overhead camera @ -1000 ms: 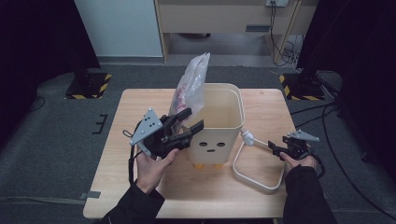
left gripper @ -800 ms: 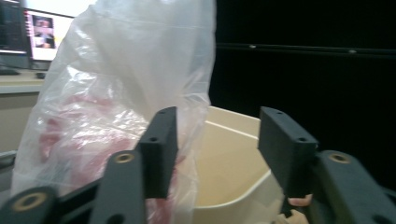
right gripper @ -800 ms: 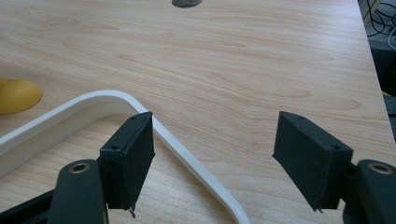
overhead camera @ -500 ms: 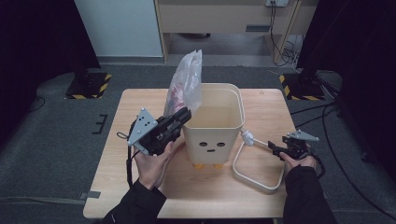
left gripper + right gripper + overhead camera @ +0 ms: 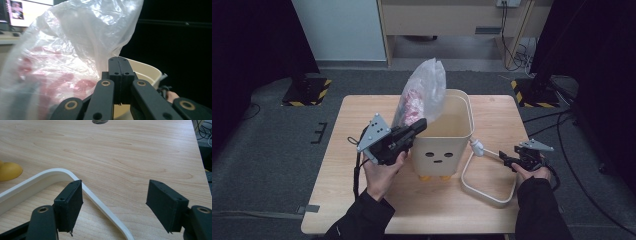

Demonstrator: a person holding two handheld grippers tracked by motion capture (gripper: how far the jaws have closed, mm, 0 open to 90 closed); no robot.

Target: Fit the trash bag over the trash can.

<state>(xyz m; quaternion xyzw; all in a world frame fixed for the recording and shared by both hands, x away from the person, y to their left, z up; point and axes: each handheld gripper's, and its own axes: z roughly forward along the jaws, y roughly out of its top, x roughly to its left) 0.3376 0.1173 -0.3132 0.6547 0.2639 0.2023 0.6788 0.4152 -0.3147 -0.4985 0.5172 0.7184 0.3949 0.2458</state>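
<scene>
Here a single cream bin (image 5: 446, 145) with a small face drawn on its front and orange feet stands near the middle of the wooden table (image 5: 362, 205), and one clear plastic bag (image 5: 424, 90) with red and pink contents rises out of its left side, leaning over the rim; what those contents are cannot be told. The bin's white loop handle (image 5: 484, 192) lies folded down flat on the table to its right. There are two grippers. The left gripper (image 5: 416, 126) is held at the bin's left rim with its jaws having just closed fully together, right against the bag; in the left gripper view the bag (image 5: 62, 55) sits just behind the shut jaws, and whether any film is pinched between them cannot be told. The right gripper (image 5: 506, 161) rests low at the table's right, jaws wide apart and gripping nothing, with the handle (image 5: 100, 202) passing beneath them. Around the table lies grey carpet (image 5: 272, 150), with dark curtains at both sides and cables (image 5: 562, 135) trailing on the floor.
</scene>
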